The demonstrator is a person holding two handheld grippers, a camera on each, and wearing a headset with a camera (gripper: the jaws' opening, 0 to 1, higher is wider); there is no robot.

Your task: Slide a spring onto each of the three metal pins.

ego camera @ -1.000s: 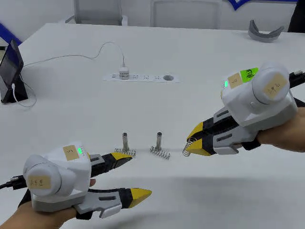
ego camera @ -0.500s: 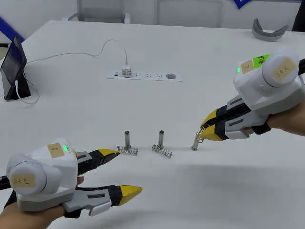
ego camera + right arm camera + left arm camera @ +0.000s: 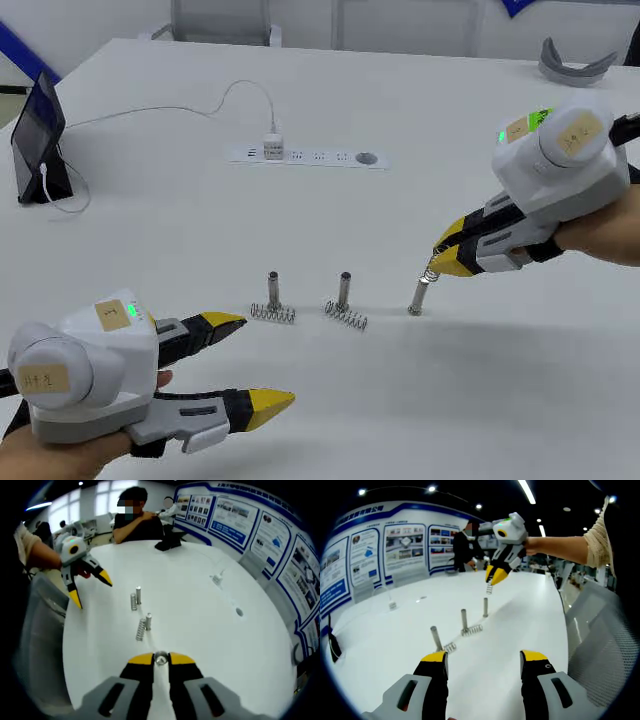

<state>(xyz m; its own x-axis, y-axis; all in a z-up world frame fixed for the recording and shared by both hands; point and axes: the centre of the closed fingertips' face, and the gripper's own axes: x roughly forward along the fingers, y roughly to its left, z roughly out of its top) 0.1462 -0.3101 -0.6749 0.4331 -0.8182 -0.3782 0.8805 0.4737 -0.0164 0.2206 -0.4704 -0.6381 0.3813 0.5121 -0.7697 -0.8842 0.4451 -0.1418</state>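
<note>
Three short metal pins stand in a row on the white table: left pin [image 3: 274, 289], middle pin [image 3: 344, 289], right pin [image 3: 419, 296]. One spring [image 3: 272, 314] lies by the left pin and another spring [image 3: 346, 317] by the middle pin. My right gripper [image 3: 446, 259] is shut on a third spring [image 3: 428, 272], which hangs tilted just above the right pin's top. The left gripper view shows that spring [image 3: 489, 586] slightly above the pin [image 3: 485, 607]. My left gripper [image 3: 250, 362] hovers open and holds nothing, near the front edge, left of the pins.
A power strip [image 3: 305, 157] with a white plug and cable lies behind the pins. A tablet on a stand [image 3: 40, 135] stands at the far left. A grey curved object [image 3: 575, 62] rests at the back right. A person [image 3: 132, 515] sits across the table.
My right gripper has lifted up and to the right with the spring, uncovering the right pin beneath it. The left gripper has stayed open and nearly still. The head camera has shifted.
</note>
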